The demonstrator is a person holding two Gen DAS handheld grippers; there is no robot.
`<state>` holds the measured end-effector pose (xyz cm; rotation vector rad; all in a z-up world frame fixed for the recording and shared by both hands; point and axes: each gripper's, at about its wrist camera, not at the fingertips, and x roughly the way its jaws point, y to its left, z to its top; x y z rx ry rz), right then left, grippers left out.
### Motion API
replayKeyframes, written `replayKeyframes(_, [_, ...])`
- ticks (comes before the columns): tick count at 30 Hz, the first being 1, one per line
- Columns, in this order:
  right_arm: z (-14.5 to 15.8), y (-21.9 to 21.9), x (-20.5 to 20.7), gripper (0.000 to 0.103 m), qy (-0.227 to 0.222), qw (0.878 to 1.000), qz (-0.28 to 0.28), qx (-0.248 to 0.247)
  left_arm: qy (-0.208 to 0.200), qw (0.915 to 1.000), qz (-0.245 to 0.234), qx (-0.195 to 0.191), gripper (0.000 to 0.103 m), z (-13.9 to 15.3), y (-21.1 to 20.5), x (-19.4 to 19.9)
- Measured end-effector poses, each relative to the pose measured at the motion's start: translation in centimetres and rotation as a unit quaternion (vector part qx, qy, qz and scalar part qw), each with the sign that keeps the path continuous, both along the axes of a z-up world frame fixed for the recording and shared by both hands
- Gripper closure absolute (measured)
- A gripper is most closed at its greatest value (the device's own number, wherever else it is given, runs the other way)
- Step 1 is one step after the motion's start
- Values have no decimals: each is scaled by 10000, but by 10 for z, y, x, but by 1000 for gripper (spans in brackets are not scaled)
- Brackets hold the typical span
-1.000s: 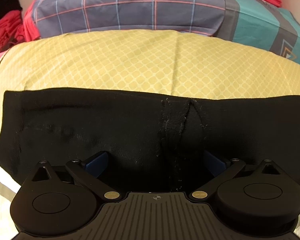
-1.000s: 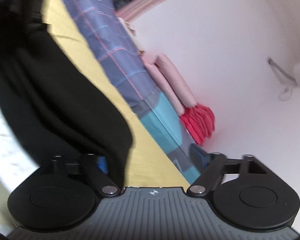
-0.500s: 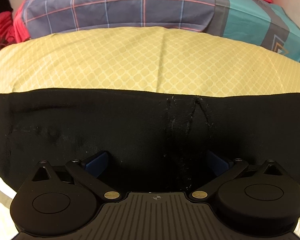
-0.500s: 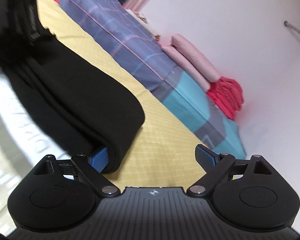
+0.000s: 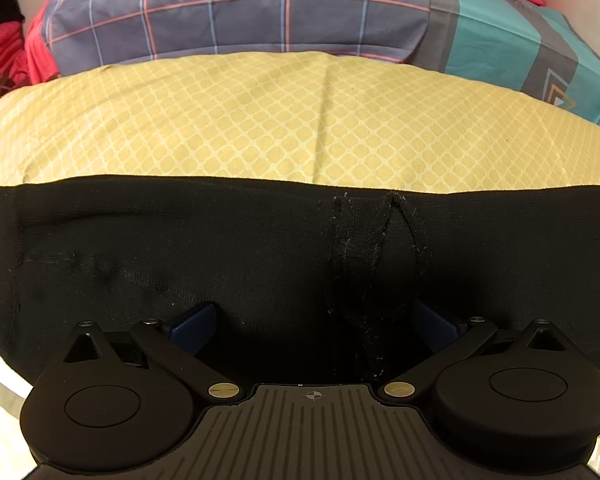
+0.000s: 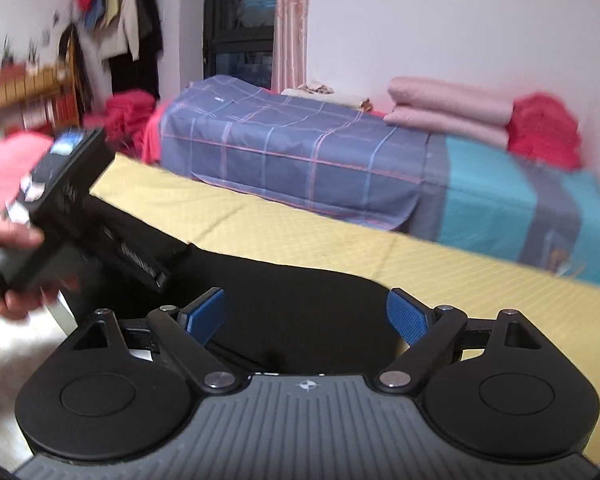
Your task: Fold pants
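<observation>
Black pants (image 5: 260, 248) lie folded into a long flat band across a yellow patterned sheet (image 5: 300, 120). A seam (image 5: 364, 240) runs down near the middle. My left gripper (image 5: 312, 328) is open, low over the near edge of the pants, blue pads spread wide. In the right wrist view the pants (image 6: 300, 300) end rounded on the yellow sheet (image 6: 500, 292). My right gripper (image 6: 306, 314) is open and empty above that end. The left gripper's body (image 6: 72, 208) shows at the left, held by a hand (image 6: 12, 248).
A folded blue plaid and teal blanket (image 5: 300, 8) lies behind the sheet. Pink pillows (image 6: 448, 112) and red cloth (image 6: 544, 128) are stacked by the white wall. A clothes rack (image 6: 116, 40) and shelf (image 6: 24, 96) stand at the far left.
My right gripper has let go of the pants' end and swung level, now looking across the bed. My left gripper has shifted slightly; the pants stay flat.
</observation>
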<state>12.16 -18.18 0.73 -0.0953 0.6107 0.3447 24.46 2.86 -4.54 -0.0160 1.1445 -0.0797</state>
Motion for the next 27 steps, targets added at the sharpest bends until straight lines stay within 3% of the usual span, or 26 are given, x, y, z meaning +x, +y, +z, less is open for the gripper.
replayKeyframes(3, [-34,-6,26,16,1045,9925,-345,-542,10,10000,13,1,0,0,0,0])
replayKeyframes(4, [-38,-13,28,16,1211,9906,-395,-492,20,10000,20,5,0,0,0,0])
replayKeyframes(6, [-35,-31,23,16,1293,9906,-441,27,25,10000,40,10,0,0,0,0])
replayKeyframes(13, [-16,-40,22,15,985,9913,-674,560,-62,9999,83,-7,0,-2,1,-4])
replayKeyframes(16, [-18,-28,29,12,1233,9891,-743,319,-15,10000,50,-17,0,-1,1,-3])
replayKeyframes(19, [-34,-26,37,17,1992,9727,-1137,-359,156,9999,-45,20,0,3,3,0])
replayKeyframes(24, [1,-42,11,13,1396,9793,-1465,57,-66,9995,-276,111,0,25,11,-12])
replayKeyframes(27, [16,-33,8,13,1107,9839,-1383,219,-253,9990,-330,144,0,34,19,-23])
